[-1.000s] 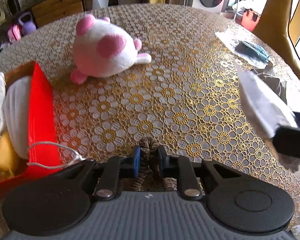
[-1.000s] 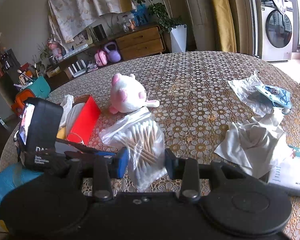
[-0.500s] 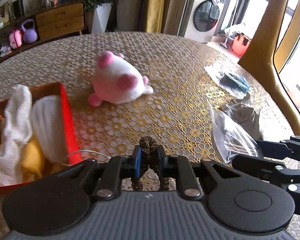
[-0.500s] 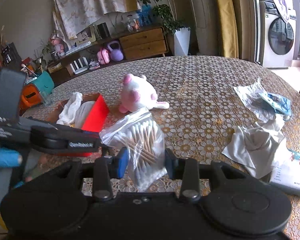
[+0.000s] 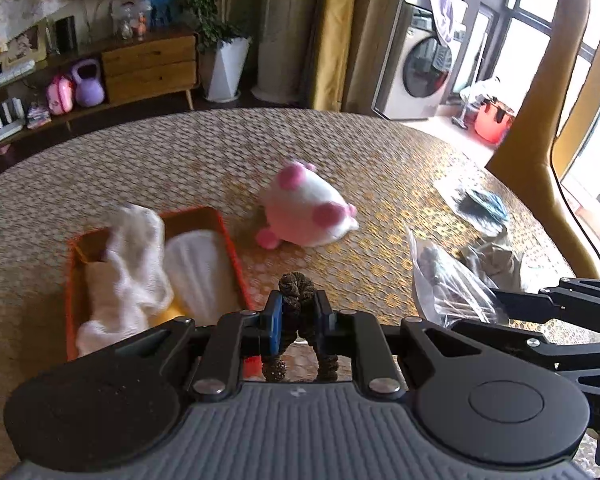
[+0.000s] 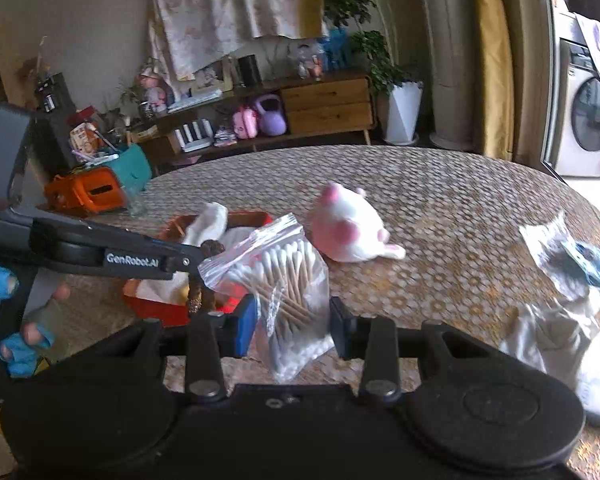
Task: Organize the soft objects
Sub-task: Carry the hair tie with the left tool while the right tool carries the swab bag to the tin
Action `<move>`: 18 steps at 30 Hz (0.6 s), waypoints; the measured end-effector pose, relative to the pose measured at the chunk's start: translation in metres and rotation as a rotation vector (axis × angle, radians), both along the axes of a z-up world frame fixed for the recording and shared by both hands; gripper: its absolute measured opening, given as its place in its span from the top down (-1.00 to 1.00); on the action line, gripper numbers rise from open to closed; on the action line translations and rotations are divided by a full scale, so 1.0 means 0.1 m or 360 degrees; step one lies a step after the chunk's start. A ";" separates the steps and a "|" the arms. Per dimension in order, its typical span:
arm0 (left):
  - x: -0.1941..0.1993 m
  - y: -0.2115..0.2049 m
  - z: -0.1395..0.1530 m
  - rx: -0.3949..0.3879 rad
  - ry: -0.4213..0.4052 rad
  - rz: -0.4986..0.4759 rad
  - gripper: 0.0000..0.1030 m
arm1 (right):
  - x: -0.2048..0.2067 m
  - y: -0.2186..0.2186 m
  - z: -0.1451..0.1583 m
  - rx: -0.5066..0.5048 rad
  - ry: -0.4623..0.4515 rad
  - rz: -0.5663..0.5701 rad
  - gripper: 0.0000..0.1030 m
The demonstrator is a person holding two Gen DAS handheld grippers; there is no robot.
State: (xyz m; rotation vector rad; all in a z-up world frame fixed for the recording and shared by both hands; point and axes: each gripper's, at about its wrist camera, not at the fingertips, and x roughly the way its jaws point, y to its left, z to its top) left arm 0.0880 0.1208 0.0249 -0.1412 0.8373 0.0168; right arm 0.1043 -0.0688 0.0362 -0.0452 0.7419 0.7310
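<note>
While both hand-held grippers carry loads, the box [image 5: 236,256] lies ahead-left.
Left hand-held gripper [image 5: 298,316] pinches a scrunchie [image 5: 296,292], nearer; right hand-held gripper [image 6: 294,320] grips the swab bag [image 6: 288,280].

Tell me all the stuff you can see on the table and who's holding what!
plush: 1, white and pink, mid table
box: 1, red, left of plush, holding white cloths
scrunchie: 1, brown, in left gripper's jaws
swab bag: 1, clear with white swabs, between right gripper's jaws
wrapper: 1, clear with blue inside, table's right side
cloth: 1, pale grey, crumpled, below wrapper
table: 1, gold lace cover
left gripper: 1, black, shut on scrunchie
right gripper: 1, black, shut on swab bag
hand: 1, blue glove, left edge
</note>
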 end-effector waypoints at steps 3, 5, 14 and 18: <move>-0.06 0.18 0.08 0.0024 -0.0018 0.0035 0.69 | -0.01 0.17 0.03 -0.0002 -0.0012 0.0042 0.27; -0.09 0.30 0.12 0.0046 -0.0027 0.0058 0.69 | 0.00 0.26 0.05 -0.0006 -0.0021 0.0061 0.27; -0.08 0.82 0.12 0.0138 0.0005 0.0148 0.69 | 0.10 0.74 0.02 -0.0030 -0.0027 0.0113 0.27; 0.02 1.05 -0.02 0.0149 0.0053 0.0198 0.69 | 0.16 1.01 -0.07 -0.0077 -0.0028 0.0139 0.27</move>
